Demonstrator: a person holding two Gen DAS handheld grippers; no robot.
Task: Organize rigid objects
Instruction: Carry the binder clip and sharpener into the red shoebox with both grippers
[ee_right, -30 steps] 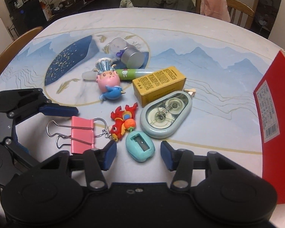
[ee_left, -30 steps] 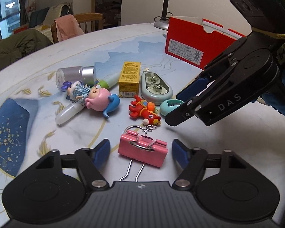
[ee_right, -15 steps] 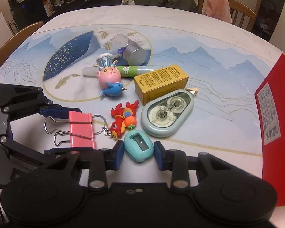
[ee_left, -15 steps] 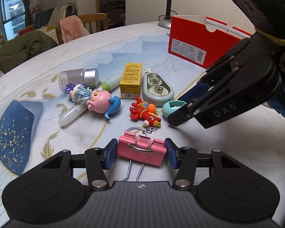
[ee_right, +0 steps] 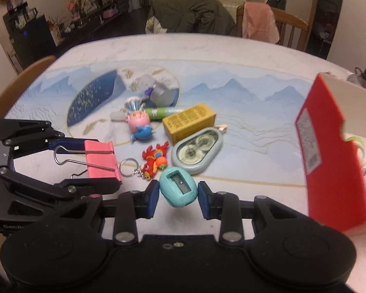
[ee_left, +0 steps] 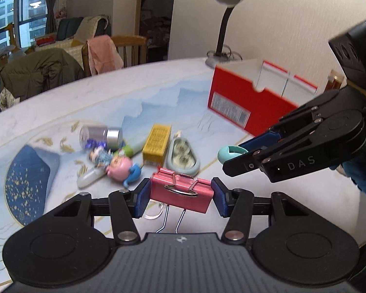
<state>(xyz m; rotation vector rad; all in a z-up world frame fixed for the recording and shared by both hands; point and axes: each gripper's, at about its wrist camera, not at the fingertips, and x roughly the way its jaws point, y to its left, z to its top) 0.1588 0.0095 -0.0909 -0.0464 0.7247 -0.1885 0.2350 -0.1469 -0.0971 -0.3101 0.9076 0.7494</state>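
Observation:
My left gripper [ee_left: 180, 196] is shut on a pink binder clip [ee_left: 180, 193], held clear above the table with its wire handles hanging down; the same pink binder clip [ee_right: 101, 160] shows at the left of the right wrist view. My right gripper [ee_right: 178, 195] is shut on a teal pencil sharpener [ee_right: 178, 190], also lifted; the sharpener [ee_left: 231, 151] pokes out of the right gripper's fingers in the left wrist view. A red open box [ee_left: 246, 102] stands at the right, also seen as the red box [ee_right: 329, 151].
On the table lie a red dragon keychain [ee_right: 155, 162], a pale green tape dispenser [ee_right: 197, 150], a yellow carton [ee_right: 189, 122], a pink doll with a blue bird [ee_right: 139, 122], a green tube [ee_right: 163, 111] and a silver-capped jar [ee_right: 158, 92]. A desk lamp [ee_left: 223, 19] stands behind the box.
Both grippers closed, the left on the binder clip and the right on the sharpener, then rose off the table with them. The keychain stayed on the table.

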